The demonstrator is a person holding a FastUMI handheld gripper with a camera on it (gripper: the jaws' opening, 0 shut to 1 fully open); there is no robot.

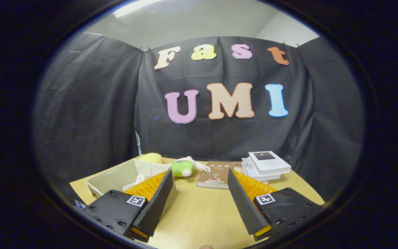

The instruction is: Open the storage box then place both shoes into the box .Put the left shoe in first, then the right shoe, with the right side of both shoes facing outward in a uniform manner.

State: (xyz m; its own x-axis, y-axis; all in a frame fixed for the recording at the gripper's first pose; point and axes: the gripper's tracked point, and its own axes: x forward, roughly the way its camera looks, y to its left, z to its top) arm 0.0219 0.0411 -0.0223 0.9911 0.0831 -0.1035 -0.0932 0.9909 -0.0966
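My gripper [199, 180] is held above the wooden table [199, 214] with its two fingers spread wide apart and nothing between them. An open beige fabric box [116, 178] sits on the table just beyond the left finger [157, 200], partly hidden by it. Something small and white lies inside the box near its right wall; what it is cannot be told. A green plush toy [184, 167] lies beyond the fingers, next to the box's far right corner. The gripper is tilted up toward the booth's back wall.
A brown book [216, 174] lies flat straight ahead of the fingers. A stack of white books [266, 166] stands to its right, beyond the right finger. A yellow soft object [151, 157] rests behind the box. The black cloth wall closes off the table's far side.
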